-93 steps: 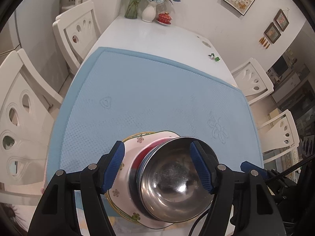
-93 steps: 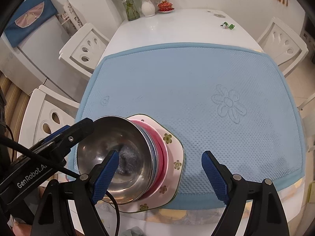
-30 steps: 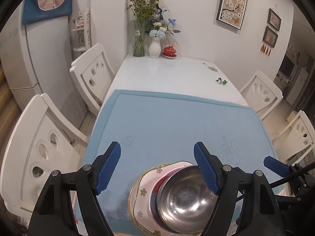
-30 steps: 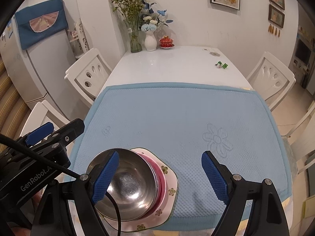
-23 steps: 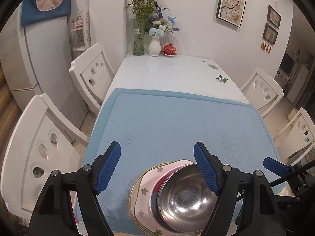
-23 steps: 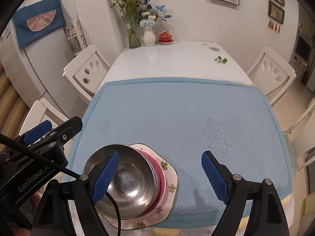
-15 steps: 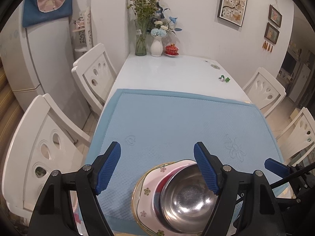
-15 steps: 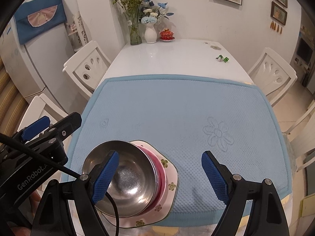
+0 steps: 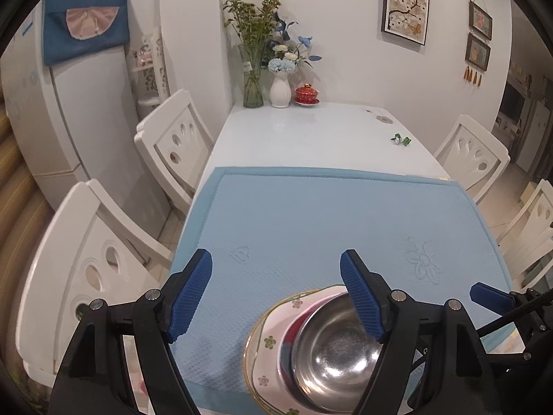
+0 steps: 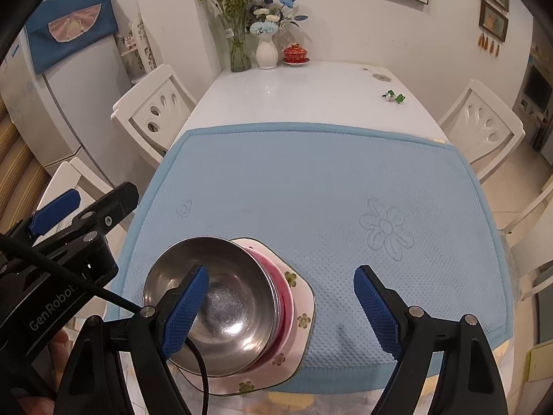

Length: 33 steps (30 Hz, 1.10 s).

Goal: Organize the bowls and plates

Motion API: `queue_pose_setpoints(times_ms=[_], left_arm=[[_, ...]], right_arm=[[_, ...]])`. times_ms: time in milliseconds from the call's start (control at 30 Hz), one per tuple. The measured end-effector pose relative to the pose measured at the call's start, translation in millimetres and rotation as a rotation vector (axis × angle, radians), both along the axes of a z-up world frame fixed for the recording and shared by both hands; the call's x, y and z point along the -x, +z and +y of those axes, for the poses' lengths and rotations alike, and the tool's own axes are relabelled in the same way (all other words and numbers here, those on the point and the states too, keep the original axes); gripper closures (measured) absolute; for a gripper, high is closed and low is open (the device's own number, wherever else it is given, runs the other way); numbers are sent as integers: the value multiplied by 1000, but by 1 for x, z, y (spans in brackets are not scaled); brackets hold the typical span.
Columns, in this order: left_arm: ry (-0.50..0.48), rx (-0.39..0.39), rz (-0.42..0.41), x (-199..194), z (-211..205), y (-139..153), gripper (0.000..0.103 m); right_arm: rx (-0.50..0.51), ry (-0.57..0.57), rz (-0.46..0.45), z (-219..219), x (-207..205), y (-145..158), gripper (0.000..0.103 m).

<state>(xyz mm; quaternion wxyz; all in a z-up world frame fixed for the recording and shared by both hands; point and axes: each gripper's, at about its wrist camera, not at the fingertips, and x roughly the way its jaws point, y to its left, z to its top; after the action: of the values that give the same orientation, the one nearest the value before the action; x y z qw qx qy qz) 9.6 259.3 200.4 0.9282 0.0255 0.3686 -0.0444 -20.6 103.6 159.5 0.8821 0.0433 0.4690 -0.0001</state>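
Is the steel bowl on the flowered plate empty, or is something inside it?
Empty: the steel bowl shows only bare shiny metal inside, above the flowered plate.

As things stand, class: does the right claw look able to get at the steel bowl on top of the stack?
Probably yes. The right claw is open above the steel bowl, nothing between them. The left claw stands off to the side, clear.

- Shiny silver round steel bowl [image 10: 221,304], nested in a pink bowl [image 10: 285,302].
- White scalloped plate [image 10: 300,321] with small green-and-pink flowers and a gold rim.
- Pale blue dimpled mat [image 10: 311,190], embossed flower ahead of the right gripper's [image 10: 280,307] blue pads.
- Glossy white table [image 10: 304,90].
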Motion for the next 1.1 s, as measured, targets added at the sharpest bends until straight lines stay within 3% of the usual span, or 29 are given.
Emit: queue_pose_setpoints(times_ms=[400, 667, 967, 1100], left_arm=[[33, -104, -34, -1, -3, 4, 27], [41, -109, -32, -2, -2, 5, 26], [40, -182, -72, 2, -7, 8, 26], [38, -170, -65, 1, -6, 8, 26]], right_arm=[[4, 27, 19, 7, 0, -4, 19], [-1, 26, 21, 5, -1, -5, 19], [-2, 31, 34, 7, -1, -7, 19], [-4, 29, 33, 7, -1, -6, 19]])
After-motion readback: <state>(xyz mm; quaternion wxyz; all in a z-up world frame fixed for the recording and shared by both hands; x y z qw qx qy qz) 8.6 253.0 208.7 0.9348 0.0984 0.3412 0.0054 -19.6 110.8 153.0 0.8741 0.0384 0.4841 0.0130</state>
